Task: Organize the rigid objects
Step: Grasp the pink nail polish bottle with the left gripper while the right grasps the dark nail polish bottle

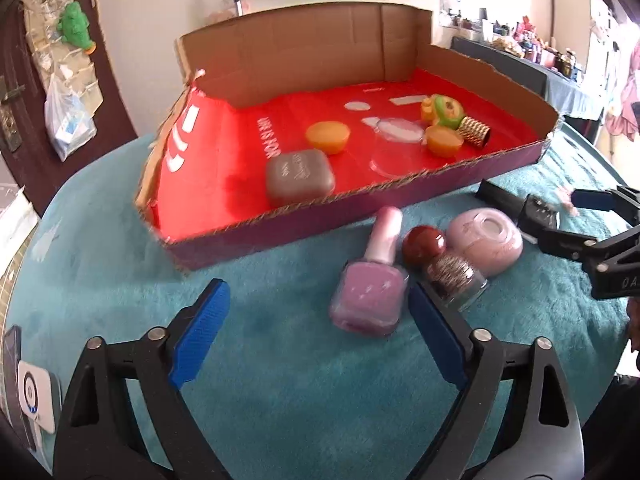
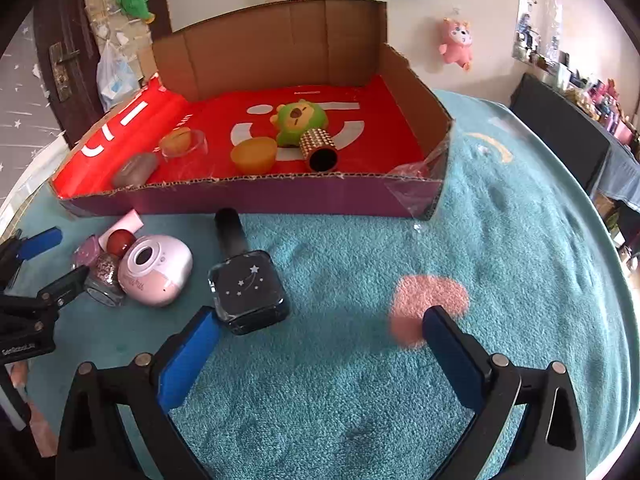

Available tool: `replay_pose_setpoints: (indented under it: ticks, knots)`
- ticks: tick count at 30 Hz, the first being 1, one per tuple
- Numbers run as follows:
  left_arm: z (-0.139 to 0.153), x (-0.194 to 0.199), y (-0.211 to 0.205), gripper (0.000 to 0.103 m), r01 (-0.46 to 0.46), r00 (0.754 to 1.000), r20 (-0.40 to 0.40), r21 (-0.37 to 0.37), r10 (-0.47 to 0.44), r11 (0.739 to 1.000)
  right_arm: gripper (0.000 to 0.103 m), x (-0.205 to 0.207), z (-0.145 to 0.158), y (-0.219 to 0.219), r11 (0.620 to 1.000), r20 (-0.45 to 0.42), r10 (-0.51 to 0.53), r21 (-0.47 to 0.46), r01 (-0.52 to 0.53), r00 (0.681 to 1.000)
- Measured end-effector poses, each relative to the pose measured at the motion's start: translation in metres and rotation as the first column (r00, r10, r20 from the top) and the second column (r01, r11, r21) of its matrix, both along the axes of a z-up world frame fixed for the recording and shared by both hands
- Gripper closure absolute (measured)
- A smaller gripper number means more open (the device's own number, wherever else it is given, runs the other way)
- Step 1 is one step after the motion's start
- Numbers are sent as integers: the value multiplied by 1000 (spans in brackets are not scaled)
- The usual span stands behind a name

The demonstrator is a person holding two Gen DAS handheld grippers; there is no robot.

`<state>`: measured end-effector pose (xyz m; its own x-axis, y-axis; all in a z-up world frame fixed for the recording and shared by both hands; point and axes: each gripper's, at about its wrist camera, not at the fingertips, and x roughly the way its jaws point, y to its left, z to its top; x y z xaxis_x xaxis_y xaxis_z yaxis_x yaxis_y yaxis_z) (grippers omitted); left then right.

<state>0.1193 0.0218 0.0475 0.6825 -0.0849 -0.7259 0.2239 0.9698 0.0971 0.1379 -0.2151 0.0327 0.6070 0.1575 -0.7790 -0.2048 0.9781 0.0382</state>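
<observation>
With both your left tongs [image 1: 318,334] and right tongs [image 2: 320,354] spread wide and empty, several items sit boxed while the pink bottle [image 1: 370,294] and black bottle [image 2: 248,286] ahead of them remain.

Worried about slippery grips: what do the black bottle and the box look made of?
Black bottle: likely glossy glass or hard plastic, judging by its sharp reflections; matte black cap. Box: corrugated cardboard, fluted cut edges visible, lined with shiny red sheet.
</observation>
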Motion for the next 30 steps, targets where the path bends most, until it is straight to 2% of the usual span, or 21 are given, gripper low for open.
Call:
replay_pose_setpoints:
  ticks: [1,3,7,12,13,14,15,24,30]
  knots:
    - [0,2,-2,23,12,1000,-4,-2,-12,1000,2,2,1,2,1000,5,19,-4,-19,1000]
    - [-1,6,-7,37,38,999,-19,-5,-38,999,13,7,1,7,998,-7,58,0,-58,998]
    - [-4,13,-9,50,64,997,-46,-36,-66,997,20,16,1,13,994,-6,110,1,-110,994]
    - [-7,18,-12,66,91,993,-70,-85,-97,992,43,20,2,24,985,7,172,10,-172,985]
    - [-7,19,-11,66,92,993,-72,-91,-98,992,45,22,2,27,982,12,188,7,-188,982]
    - [-6,19,-12,67,93,992,-72,-94,-100,991,51,22,2,30,979,20,204,9,-204,979]
    - [-6,19,-11,67,95,992,-71,-100,-103,990,64,21,2,31,976,22,218,16,-219,976]
    - [11,4,-6,67,91,995,-16,-151,-95,984,65,8,17,28,974,89,216,43,-221,972]
    - [11,1,-7,67,95,995,-15,-157,-98,983,65,3,17,25,974,79,217,53,-222,973]
